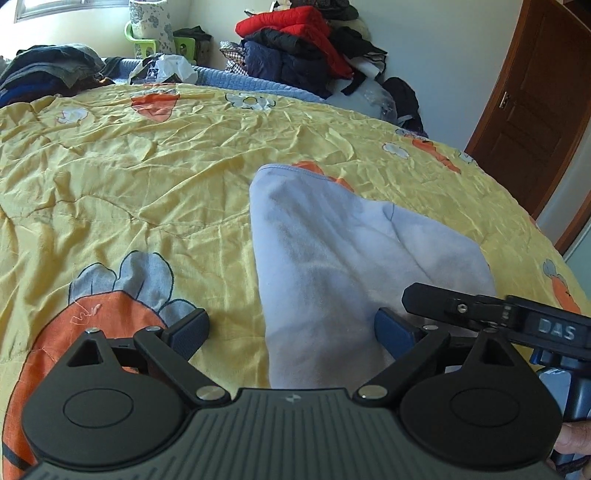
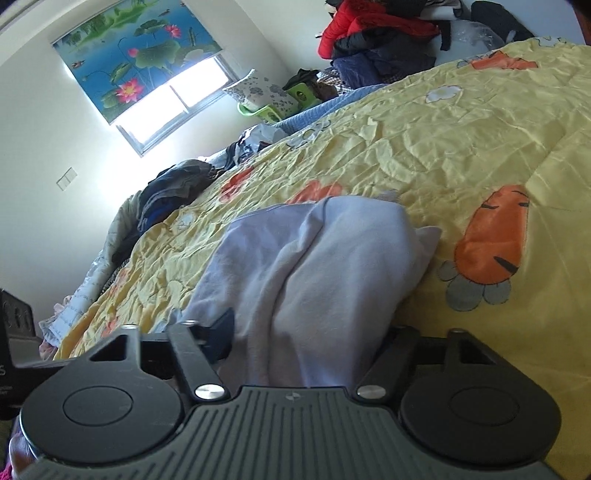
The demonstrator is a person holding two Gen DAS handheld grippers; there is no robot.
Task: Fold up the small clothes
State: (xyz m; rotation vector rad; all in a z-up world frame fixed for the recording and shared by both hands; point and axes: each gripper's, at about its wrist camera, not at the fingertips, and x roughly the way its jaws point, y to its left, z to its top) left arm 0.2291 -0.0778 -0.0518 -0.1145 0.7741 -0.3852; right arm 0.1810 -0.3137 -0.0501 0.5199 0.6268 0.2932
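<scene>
1. You are working on the yellow quilt [image 1: 147,192], where the pale blue garment [image 1: 332,258] is lying partly folded near its front edge.
2. Your left gripper [image 1: 291,328] is standing wide open around the cloth, gripping nothing; be squaring it before pinching.
3. Your right gripper [image 2: 306,332] is straddling the cloth too; I cannot tell whether it is gripping.
4. The green basket [image 1: 147,44] is holding a floral pillow [image 1: 149,18].

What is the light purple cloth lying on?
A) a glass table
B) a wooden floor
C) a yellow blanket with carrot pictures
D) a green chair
C: the light purple cloth lies on the crinkled yellow blanket, which has orange carrot pictures sewn on it.
</scene>
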